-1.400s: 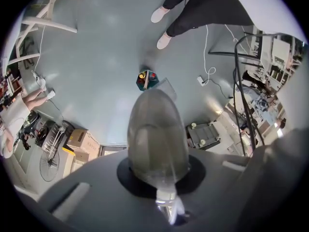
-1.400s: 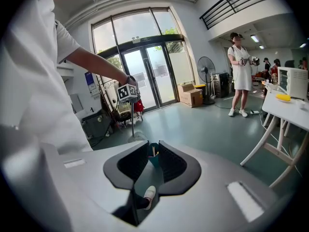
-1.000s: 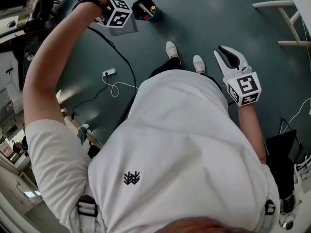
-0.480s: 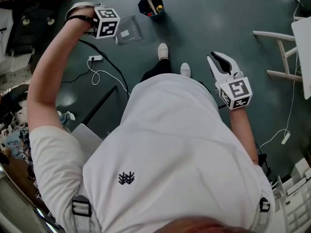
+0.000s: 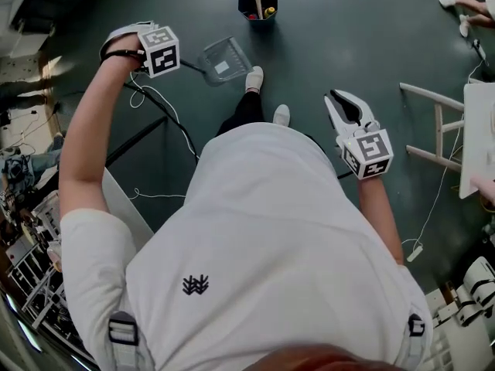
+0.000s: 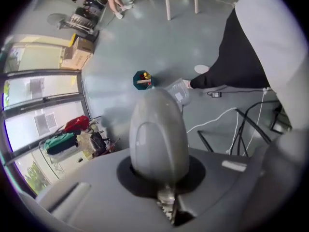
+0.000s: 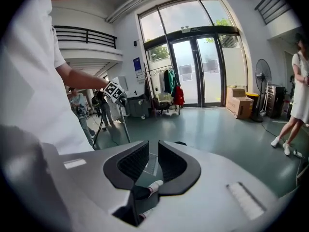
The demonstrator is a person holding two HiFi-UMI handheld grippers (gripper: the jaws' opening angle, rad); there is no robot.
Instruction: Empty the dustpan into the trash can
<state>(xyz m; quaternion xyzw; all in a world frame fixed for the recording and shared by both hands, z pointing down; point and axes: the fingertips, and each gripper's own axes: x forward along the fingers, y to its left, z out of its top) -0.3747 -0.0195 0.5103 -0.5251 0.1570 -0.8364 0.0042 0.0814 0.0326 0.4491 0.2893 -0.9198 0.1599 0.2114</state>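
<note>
Head view, steeply down over a white shirt (image 5: 263, 230). Left gripper (image 5: 172, 59) raised at upper left, seemingly clamped on the dark handle (image 5: 192, 68) of the clear dustpan (image 5: 224, 59); jaws masked in the left gripper view by one grey rounded shape. Dustpan near the dark octagonal trash can (image 5: 243, 6), apart from it, with white shoes (image 5: 254, 78) just beside. Right gripper (image 5: 344, 103) at the right, jaws a narrow gap apart, nothing between. Cables (image 5: 166, 107) across the grey floor (image 5: 348, 22); white chair (image 5: 431, 126) at far right. Small dark emblem (image 5: 196, 286) on the shirt, lettering too small to read. Glass doors (image 7: 200, 71), cardboard box (image 7: 240, 105) and standing fan (image 7: 261, 88) in the right gripper view.
</note>
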